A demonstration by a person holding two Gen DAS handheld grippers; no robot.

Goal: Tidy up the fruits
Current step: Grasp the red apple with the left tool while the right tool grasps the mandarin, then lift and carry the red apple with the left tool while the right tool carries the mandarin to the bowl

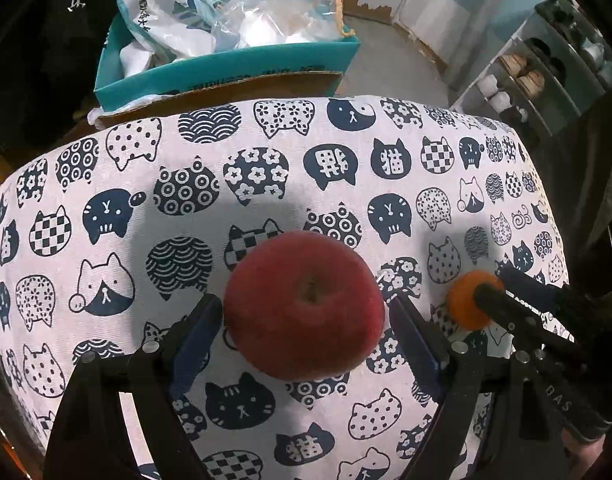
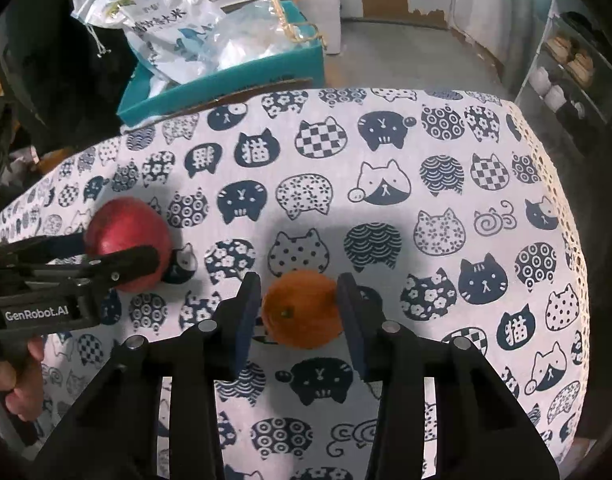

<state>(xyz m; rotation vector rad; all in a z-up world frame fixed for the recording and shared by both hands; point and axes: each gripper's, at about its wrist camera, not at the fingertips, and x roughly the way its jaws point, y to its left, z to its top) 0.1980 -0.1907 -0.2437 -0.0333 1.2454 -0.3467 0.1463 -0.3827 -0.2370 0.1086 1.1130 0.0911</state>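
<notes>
A red apple [image 1: 306, 320] sits stem up between the blue pads of my left gripper [image 1: 306, 304], which press on both its sides just above the cat-print tablecloth [image 1: 186, 184]. To its right, a small orange [image 1: 466, 304] is held by the right gripper [image 1: 496, 286]. In the right wrist view my right gripper [image 2: 300, 294] is shut on the orange [image 2: 302, 312], a little above the cloth. The left gripper [image 2: 114, 246] holds the apple [image 2: 122, 224] at the left.
Beyond the table's far edge stands a teal cardboard box [image 1: 226, 68] stuffed with plastic bags [image 1: 178, 4]. A white shelf [image 1: 538, 76] with shoes stands at the right on a grey floor. A hand [image 2: 10, 380] grips the left tool's handle.
</notes>
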